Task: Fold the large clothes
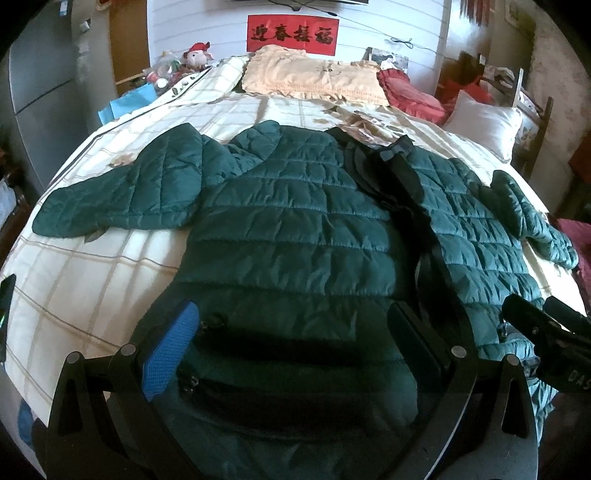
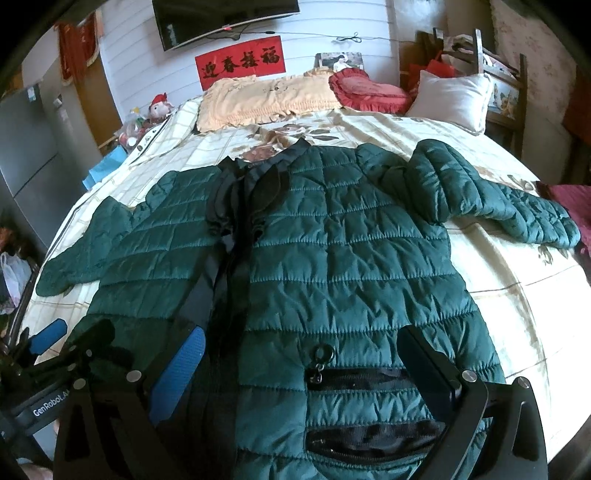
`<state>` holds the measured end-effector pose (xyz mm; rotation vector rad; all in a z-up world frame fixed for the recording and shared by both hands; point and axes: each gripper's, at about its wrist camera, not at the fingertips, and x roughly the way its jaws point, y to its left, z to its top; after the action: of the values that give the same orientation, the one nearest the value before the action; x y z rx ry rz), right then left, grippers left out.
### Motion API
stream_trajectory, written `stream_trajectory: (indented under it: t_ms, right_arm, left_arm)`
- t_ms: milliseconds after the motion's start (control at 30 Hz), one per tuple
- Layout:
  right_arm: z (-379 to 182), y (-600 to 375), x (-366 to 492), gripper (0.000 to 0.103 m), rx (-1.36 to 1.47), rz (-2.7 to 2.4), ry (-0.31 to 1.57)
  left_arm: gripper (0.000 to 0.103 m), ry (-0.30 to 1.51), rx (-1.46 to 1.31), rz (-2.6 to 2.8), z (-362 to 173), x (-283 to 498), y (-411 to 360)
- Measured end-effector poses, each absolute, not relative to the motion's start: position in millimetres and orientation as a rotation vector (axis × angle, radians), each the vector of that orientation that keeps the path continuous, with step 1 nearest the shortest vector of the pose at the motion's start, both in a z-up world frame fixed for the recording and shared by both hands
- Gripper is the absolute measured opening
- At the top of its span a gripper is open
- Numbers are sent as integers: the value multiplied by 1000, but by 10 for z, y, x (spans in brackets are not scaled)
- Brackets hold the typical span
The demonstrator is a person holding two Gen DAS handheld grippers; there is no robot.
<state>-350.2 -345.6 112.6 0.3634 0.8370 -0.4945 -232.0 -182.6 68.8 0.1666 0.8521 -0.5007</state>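
Observation:
A dark green quilted jacket (image 1: 295, 221) lies spread face up on the bed, sleeves out to both sides, black zipper strip down its middle; it also shows in the right wrist view (image 2: 351, 251). My left gripper (image 1: 291, 332) is open over the jacket's lower left panel, above two black pocket zips. My right gripper (image 2: 303, 354) is open over the lower right panel and its pocket zips. The right gripper also shows at the right edge of the left wrist view (image 1: 546, 328), and the left gripper shows at the lower left of the right wrist view (image 2: 55, 343).
The bed (image 1: 92, 277) has a cream checked floral cover. At its head lie a yellow pillow (image 1: 314, 77), a red cushion (image 1: 410, 96) and a white pillow (image 1: 484, 122). A grey fridge (image 1: 40, 92) stands left, wooden chairs (image 2: 502, 88) right, a TV (image 2: 221, 18) on the wall.

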Motion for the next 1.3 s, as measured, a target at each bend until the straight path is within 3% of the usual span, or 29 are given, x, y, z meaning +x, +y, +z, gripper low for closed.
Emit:
stream_trajectory:
  t_ms: [1300]
  right_arm:
    - [1129, -3429, -3398, 103, 341, -485, 847]
  left_arm:
    - [103, 867, 158, -499, 608, -2296, -1752]
